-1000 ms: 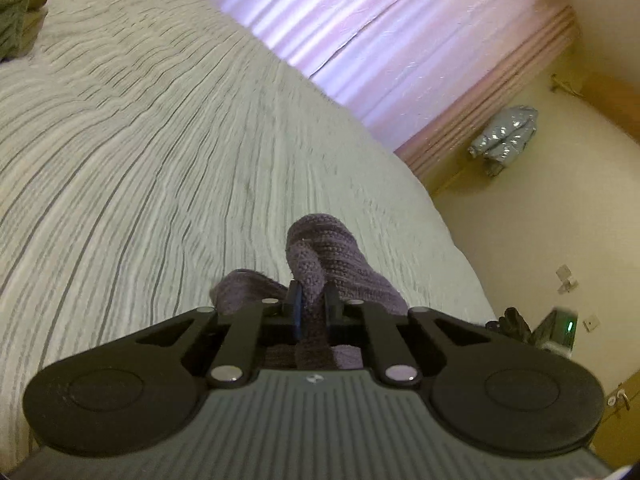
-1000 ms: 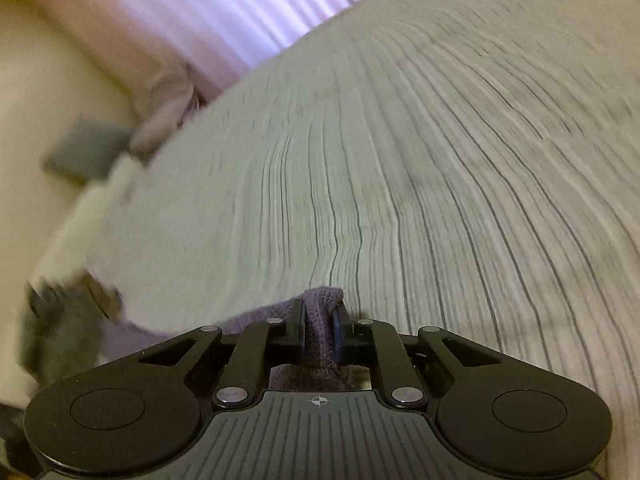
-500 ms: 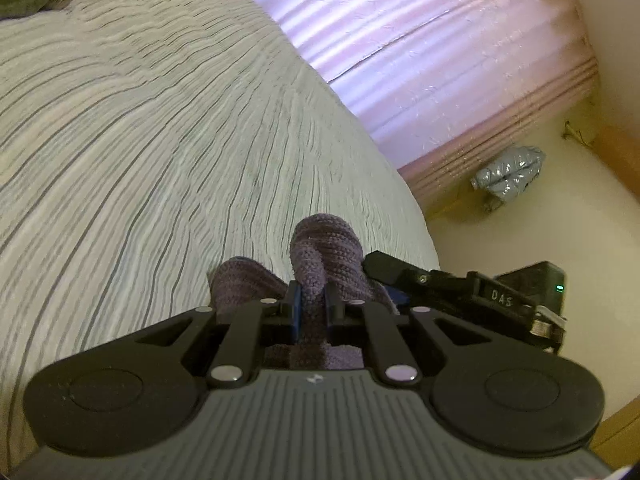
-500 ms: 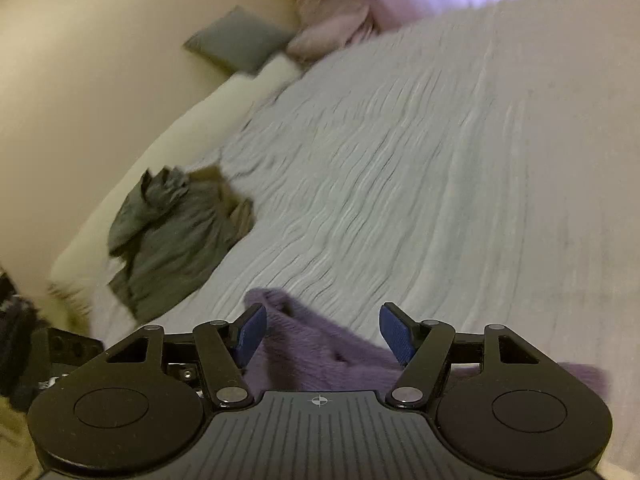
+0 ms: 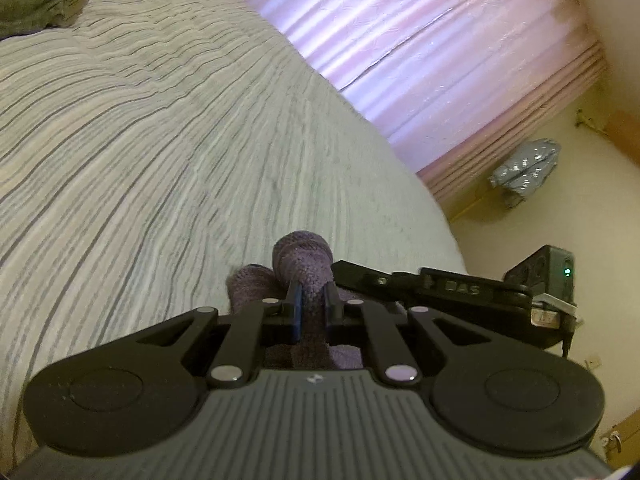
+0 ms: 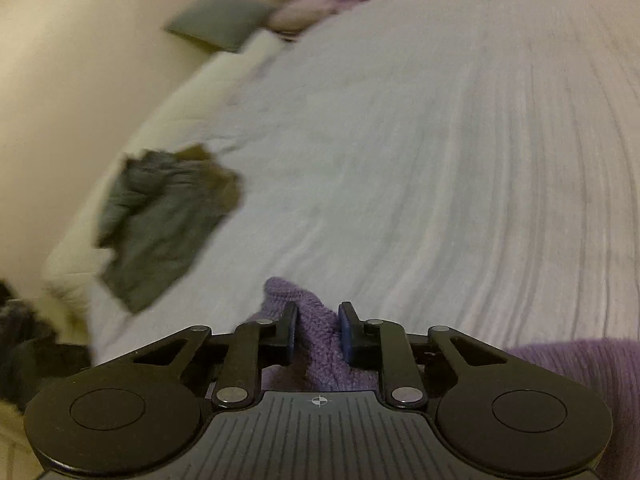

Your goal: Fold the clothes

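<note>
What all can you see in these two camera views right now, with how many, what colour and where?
Purple knit garment: one, purple, on the near edge of the bed, pinched by both grippers.
Bed cover: one, pale with thin dark stripes, fills most of both views.
Crumpled clothes: one heap, dark grey-green, far side of the bed.
Cushion: one, grey, against the wall.
Curtain: one, pink, behind the bed.
Silver bundle: one, shiny grey, on the floor by the curtain.
Left gripper: black, jaws shut on the knit.
Right gripper: black, blue pads, jaws just closing onto a fold of the knit.
</note>
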### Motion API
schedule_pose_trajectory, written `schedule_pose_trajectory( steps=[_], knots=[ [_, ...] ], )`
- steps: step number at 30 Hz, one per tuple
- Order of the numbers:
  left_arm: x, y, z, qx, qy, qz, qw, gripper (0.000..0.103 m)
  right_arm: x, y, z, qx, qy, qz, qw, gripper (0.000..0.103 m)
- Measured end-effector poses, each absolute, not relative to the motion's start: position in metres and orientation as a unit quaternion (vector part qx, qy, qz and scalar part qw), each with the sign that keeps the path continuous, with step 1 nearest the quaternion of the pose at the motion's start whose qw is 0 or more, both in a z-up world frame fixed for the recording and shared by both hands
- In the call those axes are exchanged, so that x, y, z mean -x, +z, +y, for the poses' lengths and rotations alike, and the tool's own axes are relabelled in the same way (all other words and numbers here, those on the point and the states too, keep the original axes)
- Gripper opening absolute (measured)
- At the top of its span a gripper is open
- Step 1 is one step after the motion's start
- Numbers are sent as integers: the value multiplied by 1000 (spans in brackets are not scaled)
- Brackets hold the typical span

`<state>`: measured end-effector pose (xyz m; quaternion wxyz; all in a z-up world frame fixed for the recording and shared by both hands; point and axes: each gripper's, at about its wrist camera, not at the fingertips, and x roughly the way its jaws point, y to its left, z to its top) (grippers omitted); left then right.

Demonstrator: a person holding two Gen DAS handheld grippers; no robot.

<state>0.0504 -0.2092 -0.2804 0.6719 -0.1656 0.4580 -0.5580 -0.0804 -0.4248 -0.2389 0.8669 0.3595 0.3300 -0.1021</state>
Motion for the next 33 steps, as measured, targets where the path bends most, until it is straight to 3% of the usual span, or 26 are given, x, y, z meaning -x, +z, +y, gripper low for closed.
schedule_pose_trajectory(
  steps=[1,2,3,5,8,13,17,20,23,26,27,28,33],
  knots=[
    [-51,-281,-209,163,-555,461,673,7,76,-239,-419,-340,-123,338,869,20],
    [-51,-281,-208,159,-552,463,675,7,72,-239,-413,-315,-144,346,872,25],
    [-51,-280,-209,155,-552,465,675,8,70,-236,-408,-294,-164,351,874,40],
    [-51,-274,-210,140,-550,466,679,8,74,-225,-396,-241,-213,342,883,46],
    [-54,-264,-205,135,-538,464,691,8,97,-202,-383,-180,-300,310,884,46],
    [-47,-220,-201,112,-548,398,727,6,180,-177,-381,-230,-345,247,876,46],
    [-13,-209,-246,12,-604,393,693,7,208,-180,-376,-245,-340,238,876,46],
    [1,-238,-273,-55,-582,393,710,10,196,-200,-372,-212,-339,264,878,45],
    [-5,-262,-269,-42,-575,392,716,12,181,-231,-371,-193,-371,332,846,46],
    [-19,-258,-250,-8,-588,402,702,12,206,-232,-379,-283,-373,292,834,50],
    [-22,-251,-239,-6,-585,396,707,7,216,-228,-378,-295,-373,281,834,50],
    [-25,-244,-228,-4,-583,391,712,2,224,-220,-372,-296,-379,273,833,50],
    [2,-205,-168,-3,-600,353,718,3,272,-184,-316,-264,-389,217,855,50]
  ],
)
